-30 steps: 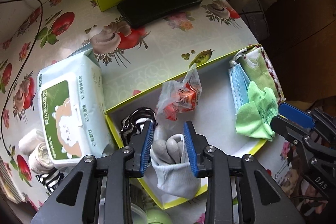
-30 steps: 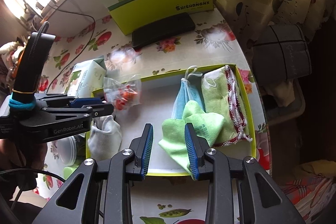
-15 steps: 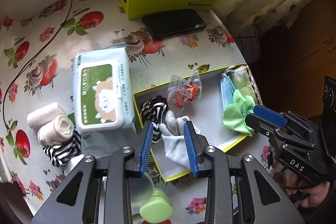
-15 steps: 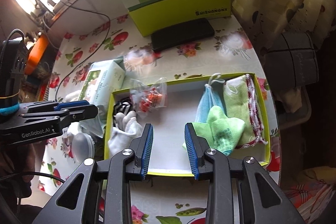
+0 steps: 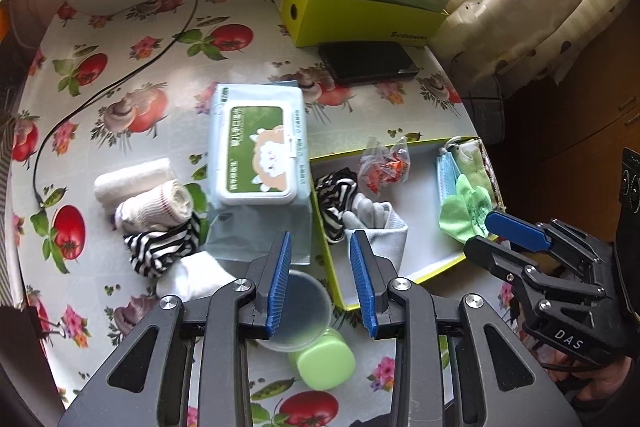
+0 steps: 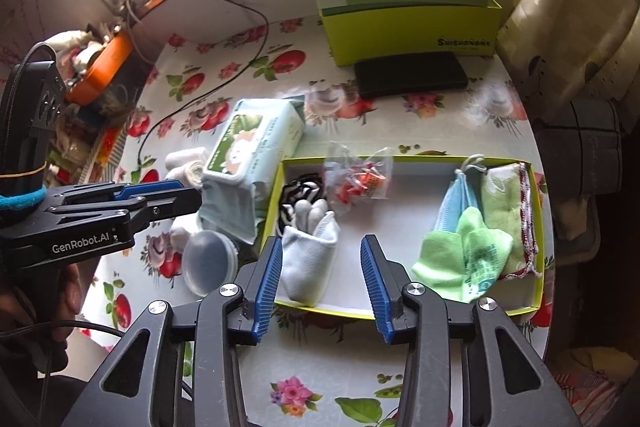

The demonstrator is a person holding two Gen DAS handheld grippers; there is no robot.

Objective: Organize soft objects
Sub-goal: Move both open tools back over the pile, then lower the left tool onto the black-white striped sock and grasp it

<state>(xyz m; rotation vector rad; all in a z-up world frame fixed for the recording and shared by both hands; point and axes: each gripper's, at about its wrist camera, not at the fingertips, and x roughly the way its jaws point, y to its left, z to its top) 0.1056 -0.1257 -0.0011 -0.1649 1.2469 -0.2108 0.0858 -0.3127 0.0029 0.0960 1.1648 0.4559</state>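
Note:
A yellow-green tray holds a white sock, a striped sock, a plastic bag of red items, a blue mask, a green cloth and a green towel. My left gripper hangs open and empty above the tray's left rim. My right gripper hovers over the tray's near edge beside the white sock, its jaws opening with nothing between them. On the table to the left lie rolled cream socks, a striped sock and a white sock.
A wipes pack lies against the tray's left side. A clear lidded tub and a green jar stand near the front edge. At the back are a yellow-green box, a black phone and a cable.
Both grippers have risen and drawn back from the tray. The left one has shifted left, away from the white sock. The right jaws have widened, and the green cloth stays in the tray.

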